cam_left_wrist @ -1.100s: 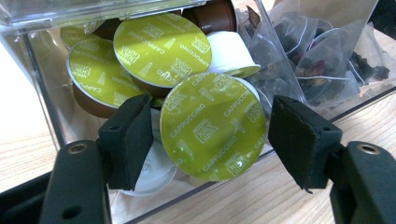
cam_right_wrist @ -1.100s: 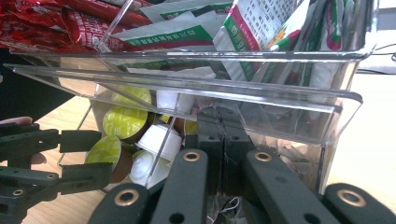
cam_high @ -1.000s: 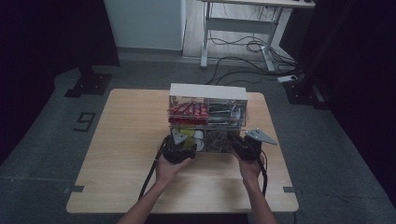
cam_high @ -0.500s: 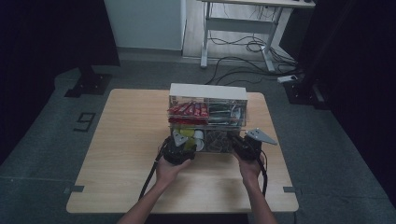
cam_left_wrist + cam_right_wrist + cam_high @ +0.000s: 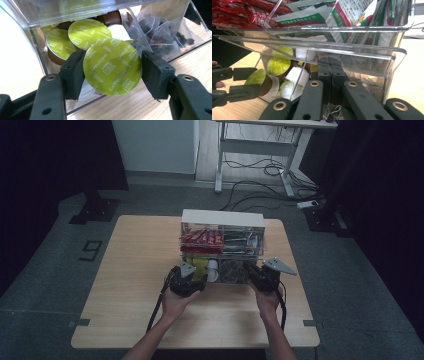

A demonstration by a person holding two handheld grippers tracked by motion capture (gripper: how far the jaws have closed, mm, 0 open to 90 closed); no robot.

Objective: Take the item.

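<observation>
A clear two-tier organiser (image 5: 222, 218) stands mid-table. My left gripper (image 5: 112, 67) is shut on a green-lidded cappuccino capsule (image 5: 112, 65), held just outside the lower left compartment. More capsules (image 5: 86, 32) lie inside it under a raised clear flap (image 5: 75, 15). In the high view the left gripper (image 5: 187, 277) is at the organiser's front left and the right gripper (image 5: 262, 275) at its front right. My right gripper (image 5: 330, 72) has its jaws pressed together, reaching up beneath the flap (image 5: 352, 48) by the tea-bag compartment. The held capsule (image 5: 255, 76) appears at the left there.
The upper tier holds red sachets (image 5: 239, 12) and green-and-white packets (image 5: 352, 15). Pyramid tea bags (image 5: 160, 35) fill the lower right compartment. The wooden table (image 5: 135, 270) has bare room on both sides and in front. Desk legs and cables (image 5: 260, 167) lie beyond.
Both grippers stay at the organiser's front. The left one has eased very slightly back toward the person, still holding the capsule.
</observation>
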